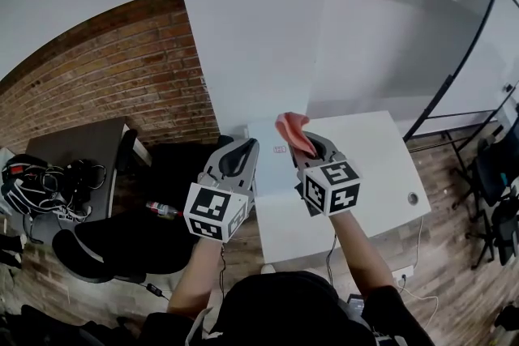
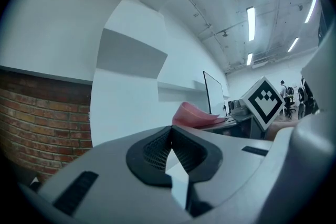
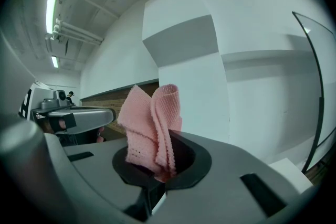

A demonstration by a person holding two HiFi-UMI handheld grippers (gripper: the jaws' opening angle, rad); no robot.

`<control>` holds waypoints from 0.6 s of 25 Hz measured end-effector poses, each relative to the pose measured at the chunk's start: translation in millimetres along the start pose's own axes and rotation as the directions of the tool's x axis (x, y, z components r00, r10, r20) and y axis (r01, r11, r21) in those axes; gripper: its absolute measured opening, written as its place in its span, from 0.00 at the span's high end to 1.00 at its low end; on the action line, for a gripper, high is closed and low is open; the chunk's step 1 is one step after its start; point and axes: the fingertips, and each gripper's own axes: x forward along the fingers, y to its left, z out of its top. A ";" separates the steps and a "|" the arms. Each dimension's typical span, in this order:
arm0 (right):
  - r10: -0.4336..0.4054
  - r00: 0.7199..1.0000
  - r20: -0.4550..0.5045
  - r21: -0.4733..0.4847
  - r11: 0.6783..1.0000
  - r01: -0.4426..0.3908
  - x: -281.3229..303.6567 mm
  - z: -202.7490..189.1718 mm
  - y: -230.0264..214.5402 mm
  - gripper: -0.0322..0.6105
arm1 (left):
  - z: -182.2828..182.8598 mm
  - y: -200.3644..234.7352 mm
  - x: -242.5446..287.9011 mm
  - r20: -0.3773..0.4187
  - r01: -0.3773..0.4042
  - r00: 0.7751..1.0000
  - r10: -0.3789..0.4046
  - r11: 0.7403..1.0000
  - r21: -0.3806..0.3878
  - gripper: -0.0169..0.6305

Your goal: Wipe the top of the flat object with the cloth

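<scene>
My right gripper (image 1: 312, 143) is shut on a folded pink cloth (image 1: 292, 130), which sticks up from between its jaws (image 3: 152, 128) and hangs over the white table (image 1: 373, 166). The left gripper (image 1: 243, 148) hovers beside it over the table's left edge, its jaws shut with nothing between them (image 2: 170, 131). From the left gripper view the pink cloth (image 2: 191, 115) shows just to the right. I cannot make out a separate flat object on the white top; only a small red-printed tag (image 1: 280, 148) lies between the grippers.
A white pillar (image 1: 251, 44) and a brick wall (image 1: 105, 85) stand behind the table. At the left, a dark side table (image 1: 81, 146) carries cables and headsets; a bottle (image 1: 162, 211) lies on the floor. A black chair (image 1: 495, 174) stands at the right.
</scene>
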 end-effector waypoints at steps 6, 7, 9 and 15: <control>0.019 1.000 0.008 0.009 1.000 -0.019 -25.9 3.8 -0.2 0.88 | 13.2 -28.3 -5.6 0.023 0.003 1.000 -0.004 1.000 0.005 0.95; 0.020 1.000 0.006 0.011 1.000 -0.020 -30.9 3.6 -0.8 0.88 | 14.6 -32.9 -7.3 0.025 0.001 1.000 -0.001 1.000 0.002 0.95; 0.023 1.000 0.004 0.014 1.000 -0.023 -41.8 2.7 -1.1 0.88 | 17.0 -41.3 -11.9 0.029 -0.008 1.000 0.008 1.000 -0.004 0.95; 0.039 0.999 0.007 0.000 0.999 -0.039 -74.6 -0.1 -0.9 0.88 | 24.5 -70.0 -25.4 0.048 -0.038 0.998 0.039 0.999 -0.017 0.95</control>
